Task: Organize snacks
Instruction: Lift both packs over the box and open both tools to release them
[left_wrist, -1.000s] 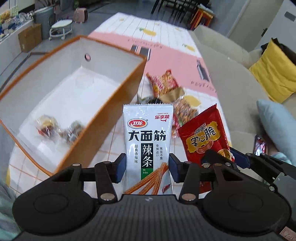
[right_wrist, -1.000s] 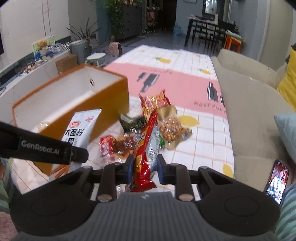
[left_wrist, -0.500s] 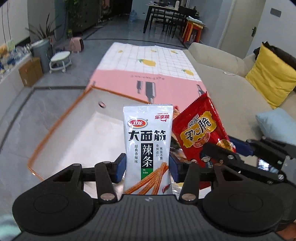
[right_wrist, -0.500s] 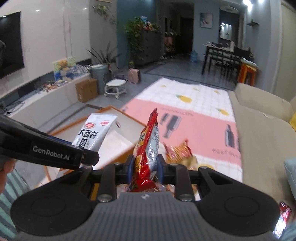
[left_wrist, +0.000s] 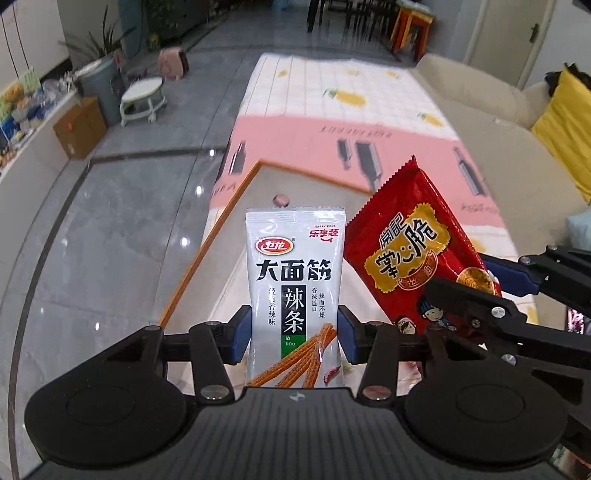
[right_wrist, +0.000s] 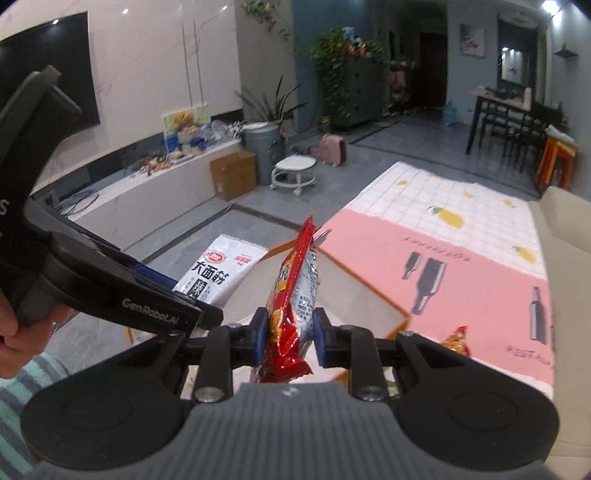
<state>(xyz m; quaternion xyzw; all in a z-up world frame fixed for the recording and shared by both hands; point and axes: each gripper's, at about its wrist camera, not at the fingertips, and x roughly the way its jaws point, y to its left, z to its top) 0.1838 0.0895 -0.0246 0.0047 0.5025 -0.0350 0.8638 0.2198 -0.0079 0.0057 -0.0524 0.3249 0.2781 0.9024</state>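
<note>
Snacks are held up over the box, one in each hand-held gripper. The left hand-held gripper (left_wrist: 294, 334) pinches the white packet (left_wrist: 295, 291) by its lower part, upright at frame centre in the left view. The right hand-held gripper (right_wrist: 287, 338) pinches the red packet (right_wrist: 293, 299), seen edge-on at the centre of the right view; in the left view the same red packet (left_wrist: 413, 251) tilts at centre right, just beside the white one. Behind both, the orange-rimmed box (left_wrist: 236, 192) shows its pale inside. It sits on the surface (left_wrist: 332, 110), covered by a pink and white cloth. One more wrapped snack (right_wrist: 456, 341) lies on the cloth at lower right of the right view, beside the box.
</note>
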